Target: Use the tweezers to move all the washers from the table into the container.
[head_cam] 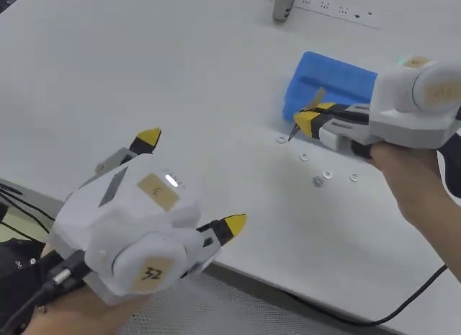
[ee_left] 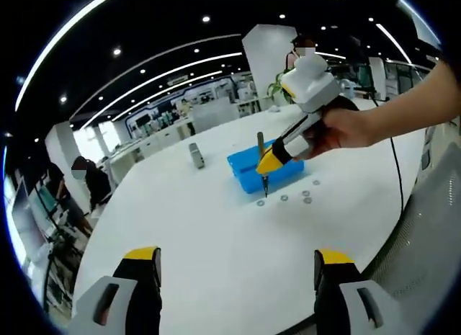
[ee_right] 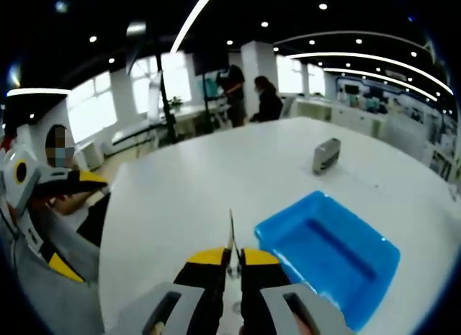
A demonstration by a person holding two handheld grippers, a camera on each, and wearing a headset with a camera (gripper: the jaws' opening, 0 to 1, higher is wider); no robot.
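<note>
Bright, even light comes from long white ceiling strip lamps (ee_right: 194, 16) and small round downlights (ee_right: 322, 6), washing the white matte worktop (head_cam: 180, 76) almost featureless in the head view. Shadows are faint and soft. Both gripper views bow lines strongly near their edges; the small silver washers (head_cam: 317, 178) look slightly blurred

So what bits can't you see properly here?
- Tweezers tip: too small in the head view to tell if it touches a washer.
- Blue container: its near right part is covered by the right hand-held gripper in the head view.
- Washer count: more may lie under that gripper.
</note>
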